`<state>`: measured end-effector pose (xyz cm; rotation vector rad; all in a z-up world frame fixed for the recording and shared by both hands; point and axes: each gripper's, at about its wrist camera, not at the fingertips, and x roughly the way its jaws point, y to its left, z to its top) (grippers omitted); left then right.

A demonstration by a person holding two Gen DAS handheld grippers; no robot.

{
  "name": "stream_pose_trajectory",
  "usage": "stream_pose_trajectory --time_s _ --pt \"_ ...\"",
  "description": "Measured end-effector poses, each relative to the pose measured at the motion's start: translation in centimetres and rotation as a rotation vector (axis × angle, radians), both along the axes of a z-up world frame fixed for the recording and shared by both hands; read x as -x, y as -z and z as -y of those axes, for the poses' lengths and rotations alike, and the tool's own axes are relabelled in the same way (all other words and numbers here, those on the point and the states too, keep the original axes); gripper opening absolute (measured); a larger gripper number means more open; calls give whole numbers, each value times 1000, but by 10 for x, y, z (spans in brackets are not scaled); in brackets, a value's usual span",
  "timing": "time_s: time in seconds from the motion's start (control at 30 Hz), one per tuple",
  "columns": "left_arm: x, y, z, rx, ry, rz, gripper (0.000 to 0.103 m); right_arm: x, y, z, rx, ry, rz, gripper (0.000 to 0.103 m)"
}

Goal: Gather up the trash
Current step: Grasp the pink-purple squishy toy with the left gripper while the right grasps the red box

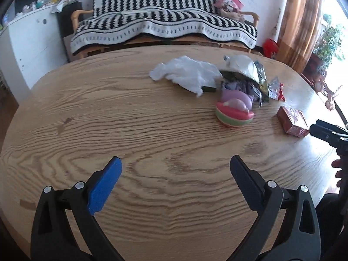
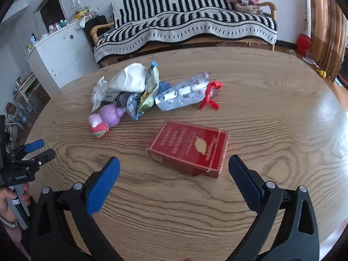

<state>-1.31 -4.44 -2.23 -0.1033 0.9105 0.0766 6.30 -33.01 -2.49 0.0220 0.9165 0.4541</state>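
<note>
A heap of trash lies on the wooden table (image 1: pixel 108 117): a white plastic bag (image 1: pixel 189 71), a white crumpled wrapper (image 2: pixel 130 78), foil snack packets (image 2: pixel 148 93), a silver blister pack (image 2: pixel 184 93) and a red ribbon (image 2: pixel 208 95). A pink and purple toy (image 2: pixel 106 117) lies beside the heap. A red box (image 2: pixel 189 148) lies just ahead of my right gripper (image 2: pixel 174 169), which is open and empty. My left gripper (image 1: pixel 176 167) is open and empty over bare wood, well short of the heap. The red box also shows in the left wrist view (image 1: pixel 293 121).
A sofa with a black-and-white striped blanket (image 2: pixel 195 24) and a plush toy (image 2: pixel 245 0) stands behind the table. A white cabinet (image 2: pixel 58 52) is at the left. The table's edge (image 2: pixel 339 195) curves close on the right.
</note>
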Motion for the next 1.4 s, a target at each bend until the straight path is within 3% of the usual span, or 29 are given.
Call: stream_pose_trajectory --time_s 0.33,0.73,0.93,1.03,1.33,1.37,1.4 --pt "-48 21 25 81 60 -10 97 -23 30 0 56 2 -44 97" --pt "-98 36 55 44 111 -2 97 -30 38 -36 201 -16 27 98" --pt "-110 39 60 17 177 -14 97 -36 39 -50 202 31 20 98" --pt "-117 42 71 -70 213 -42 97 -40 39 -52 201 48 18 98" --pt "-118 41 70 -66 248 -41 97 -48 37 -54 201 68 14 98" --pt "-117 41 70 -64 253 -40 96 -48 38 -54 201 67 14 98" --pt "-115 40 69 -60 254 -30 81 -48 37 -54 202 64 15 98"
